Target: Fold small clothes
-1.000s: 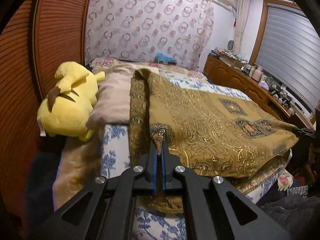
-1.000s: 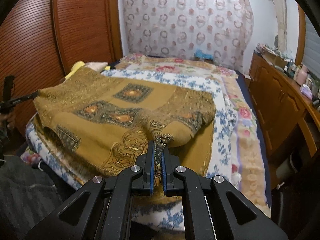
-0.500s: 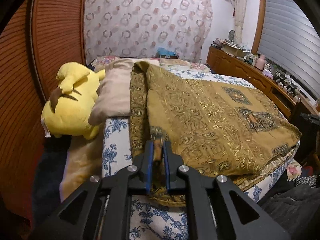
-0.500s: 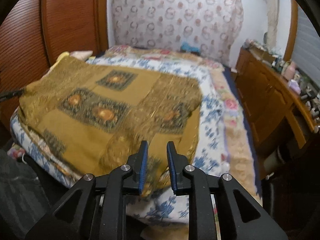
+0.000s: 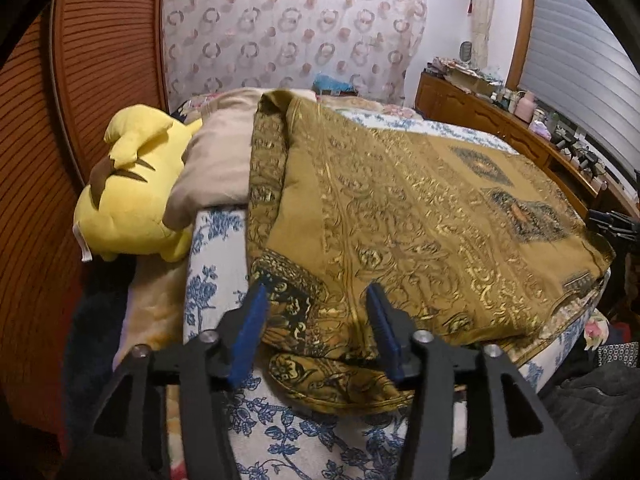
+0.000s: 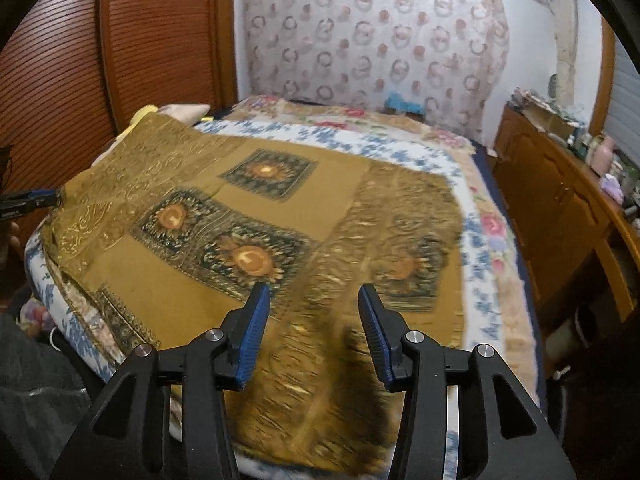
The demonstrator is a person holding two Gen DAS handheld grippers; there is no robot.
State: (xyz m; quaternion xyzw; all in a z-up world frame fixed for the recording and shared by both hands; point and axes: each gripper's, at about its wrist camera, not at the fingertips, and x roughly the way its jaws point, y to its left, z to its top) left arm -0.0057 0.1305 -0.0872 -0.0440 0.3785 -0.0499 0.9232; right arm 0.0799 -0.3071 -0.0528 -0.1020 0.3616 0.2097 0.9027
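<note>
Left tongs (image 5: pixel 316 312): jaws spread wide, blue pads apart, gripping nothing. Between and just ahead of them lies the near corner of the gold patterned garment (image 5: pixel 420 216), its dark paisley border showing in the gap. No contact between pads and cloth can be made out.

Right tongs (image 6: pixel 314 312): jaws likewise spread wide, empty. The same garment (image 6: pixel 224 216) lies ahead of and beneath them, spread flat, with dark square medallions ahead and to the left of the tongs. The cloth nearest the tongs is motion-blurred.

Garment lies folded double on the bed (image 5: pixel 216 240), over a white sheet with blue flowers; a lower layer peeks out along the near edge in the left view. From the left tongs, the fold runs away along the left side of the cloth.

Left of the left tongs, farther off: a yellow plush toy (image 5: pixel 132 192) against a beige pillow (image 5: pixel 220 164), which touches the garment's left edge.

Ahead of both tongs, at the far end of the bed: a patterned curtain (image 6: pixel 372 36). Right of the right tongs, a wooden cabinet (image 6: pixel 560 208) runs alongside the bed. Left of the right tongs, a ribbed wooden wardrobe door (image 6: pixel 160 32).
</note>
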